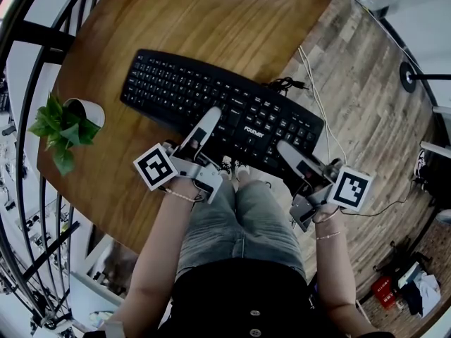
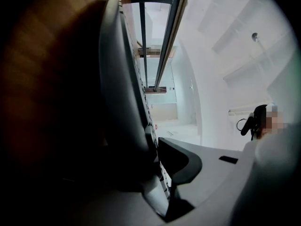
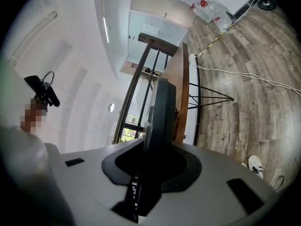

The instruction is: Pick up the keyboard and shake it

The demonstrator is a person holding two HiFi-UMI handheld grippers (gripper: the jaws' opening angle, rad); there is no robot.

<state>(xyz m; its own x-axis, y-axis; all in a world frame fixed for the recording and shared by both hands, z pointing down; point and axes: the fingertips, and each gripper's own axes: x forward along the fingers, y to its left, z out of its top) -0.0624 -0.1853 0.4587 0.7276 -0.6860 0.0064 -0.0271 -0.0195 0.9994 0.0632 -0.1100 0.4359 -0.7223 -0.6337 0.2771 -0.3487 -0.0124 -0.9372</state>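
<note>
A black keyboard (image 1: 176, 83) lies slantwise across the round wooden table (image 1: 211, 20), its right end reaching past the rim. My left gripper (image 1: 206, 125) grips its near edge around the middle, with the upper jaw lying over the keys. In the left gripper view the keyboard (image 2: 120, 79) stands edge-on between the jaws of that gripper (image 2: 153, 149), and one pad presses on the key side. My right gripper (image 1: 292, 157) holds the near edge at the right end. In the right gripper view the keyboard (image 3: 160, 112) runs edge-on through the closed right gripper (image 3: 153, 161).
A small potted plant (image 1: 65, 125) stands at the table's left rim. The keyboard's cable (image 1: 310, 83) hangs off the right side onto the wood floor. A dark railing (image 1: 28, 62) curves along the left. A black stand base (image 1: 407, 76) sits at far right.
</note>
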